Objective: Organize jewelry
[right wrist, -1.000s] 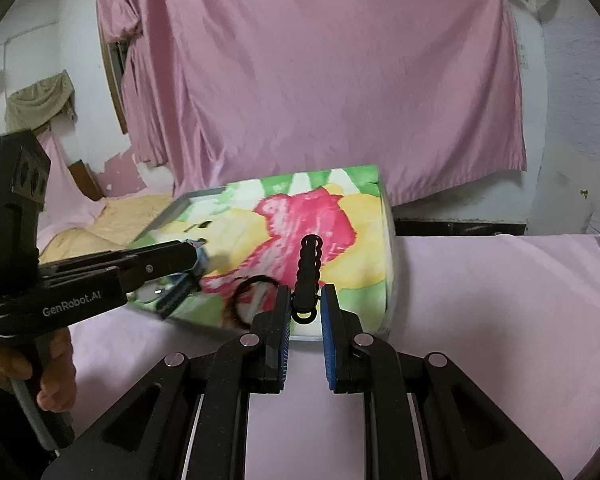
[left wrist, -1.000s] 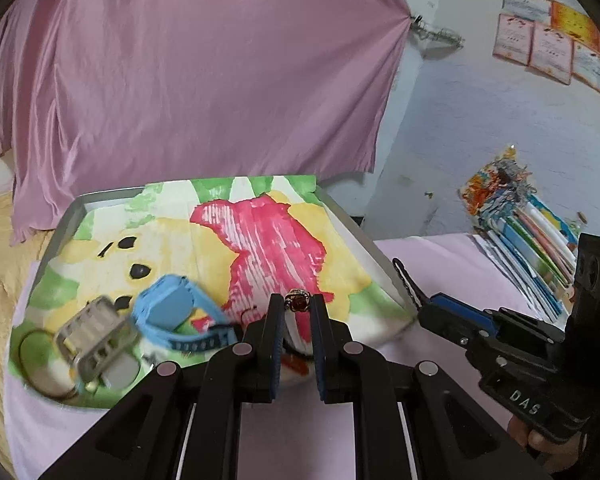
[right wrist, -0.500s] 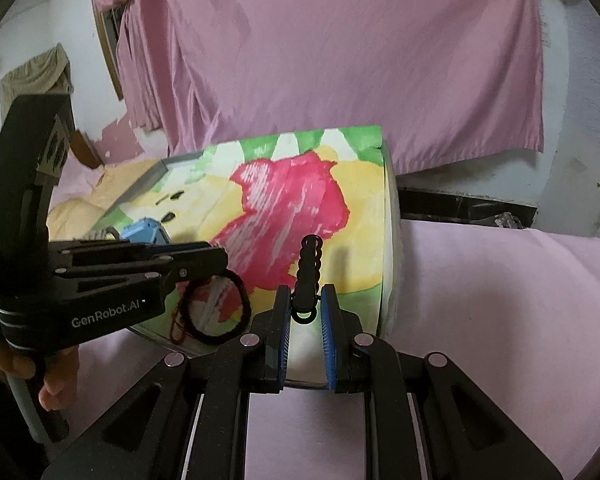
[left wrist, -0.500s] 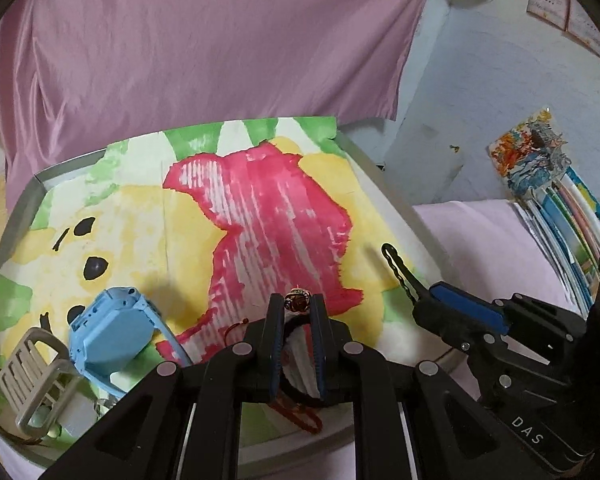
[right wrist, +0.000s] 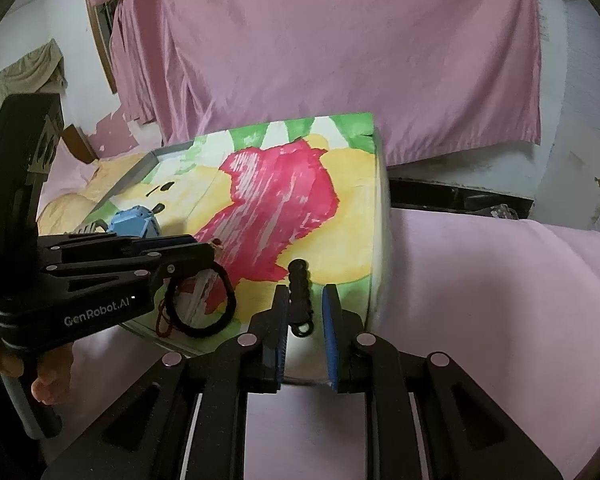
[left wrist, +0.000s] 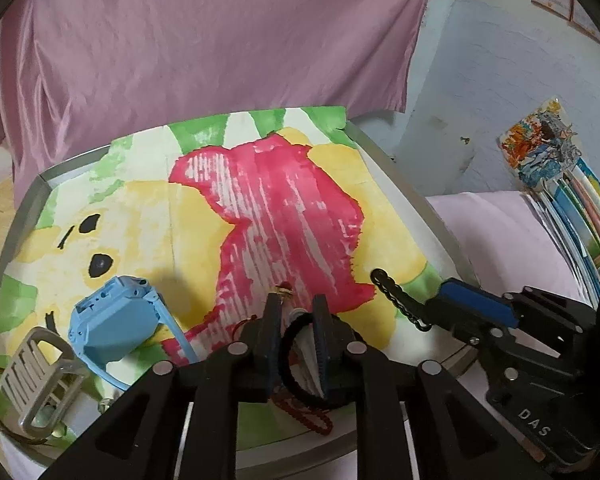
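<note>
From the left wrist view I see what the other hides: a blue watch (left wrist: 116,320) and grey buckle (left wrist: 36,372) crowding the tray's (left wrist: 400,184) near-left corner. The left gripper (left wrist: 296,302) has just been opening, its jaws narrowly apart. The gold ring (left wrist: 284,289) sits at its left fingertip on the tray, and a black hair tie (left wrist: 300,356) lies beneath, by the near rim.

The right wrist view shows the right gripper (right wrist: 306,292) also just opening. The black beaded piece (right wrist: 299,280) stands between the pads with a gap on its right. Its long axis runs along the fingers, pointing toward the tray's far side. The tray's middle and far half lie bare.
</note>
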{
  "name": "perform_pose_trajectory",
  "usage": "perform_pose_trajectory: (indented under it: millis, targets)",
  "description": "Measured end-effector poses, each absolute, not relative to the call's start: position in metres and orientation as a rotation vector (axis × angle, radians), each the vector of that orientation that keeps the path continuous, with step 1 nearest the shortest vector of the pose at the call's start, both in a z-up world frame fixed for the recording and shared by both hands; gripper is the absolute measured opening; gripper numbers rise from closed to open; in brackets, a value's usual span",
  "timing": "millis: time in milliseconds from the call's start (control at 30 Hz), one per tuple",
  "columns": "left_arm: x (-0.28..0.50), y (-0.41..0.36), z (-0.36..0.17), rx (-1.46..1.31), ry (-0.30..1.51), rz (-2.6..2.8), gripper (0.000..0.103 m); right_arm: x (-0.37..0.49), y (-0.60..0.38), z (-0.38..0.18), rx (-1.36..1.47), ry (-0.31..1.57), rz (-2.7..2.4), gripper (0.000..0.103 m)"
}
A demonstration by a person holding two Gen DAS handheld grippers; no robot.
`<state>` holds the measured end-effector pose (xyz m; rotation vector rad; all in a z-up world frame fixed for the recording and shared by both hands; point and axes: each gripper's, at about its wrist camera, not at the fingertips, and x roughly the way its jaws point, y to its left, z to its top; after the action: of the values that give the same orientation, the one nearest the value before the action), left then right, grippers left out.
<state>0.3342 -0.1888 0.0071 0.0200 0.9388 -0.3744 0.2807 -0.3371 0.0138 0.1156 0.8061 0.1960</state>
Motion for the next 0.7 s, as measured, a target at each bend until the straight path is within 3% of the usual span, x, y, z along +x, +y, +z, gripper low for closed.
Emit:
perform_pose_trajectory:
  millis: [100, 167, 233, 300, 533, 667, 700]
  targets:
    - [0.331, -0.187, 0.012, 0.008, 0.922, -0.379, 0.032, 0.273, -0.341, 0.016, 0.133, 0.785, 0.201, 0.016]
    - [0.328, -0.185, 0.016, -0.012, 0.905, -0.389, 0.052, 0.267, -0.342, 0.019, 0.134, 0.767, 0.197, 0.017]
    - [0.323, -0.182, 0.022, -0.032, 0.873, -0.389, 0.061, 0.263, -0.343, 0.022, 0.137, 0.749, 0.196, 0.021]
    - [0.316, -0.181, 0.029, -0.028, 0.84, -0.382, 0.061, 0.258, -0.344, 0.026, 0.151, 0.725, 0.198, 0.027]
    - [0.292, -0.163, 0.051, -0.061, 0.74, -0.348, 0.066, 0.241, -0.339, 0.043, 0.159, 0.645, 0.202, 0.028]
    - [0.275, -0.145, 0.06, -0.076, 0.673, -0.306, 0.076, 0.228, -0.333, 0.053, 0.171, 0.582, 0.188, 0.053]
    - [0.27, -0.14, 0.061, -0.079, 0.655, -0.298, 0.077, 0.222, -0.33, 0.057, 0.173, 0.553, 0.185, 0.054]
